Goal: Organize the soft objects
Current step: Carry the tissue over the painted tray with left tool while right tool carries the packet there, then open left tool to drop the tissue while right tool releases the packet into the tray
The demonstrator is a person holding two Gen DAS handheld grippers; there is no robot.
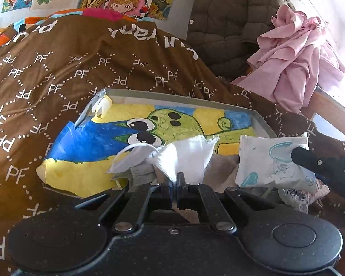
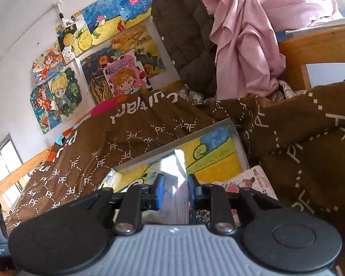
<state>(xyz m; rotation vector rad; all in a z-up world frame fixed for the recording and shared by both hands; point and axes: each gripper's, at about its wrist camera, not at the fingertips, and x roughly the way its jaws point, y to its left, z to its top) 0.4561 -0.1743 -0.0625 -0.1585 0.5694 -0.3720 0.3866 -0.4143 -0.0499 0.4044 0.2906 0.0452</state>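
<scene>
White cloth [image 1: 186, 156] pinched in left gripper [image 1: 175, 184]

— What sort of place is this?
— A bedroom in a home. A brown blanket [image 1: 85, 69] printed with "PF" covers the bed.
— Anything else?
— Hand-coloured cartoon drawings [image 2: 99, 69] are stuck to the white wall, a pink garment [image 2: 248, 34] and a quilted brown jacket [image 2: 184, 34] are heaped near the wooden bed frame [image 2: 310, 48].
</scene>
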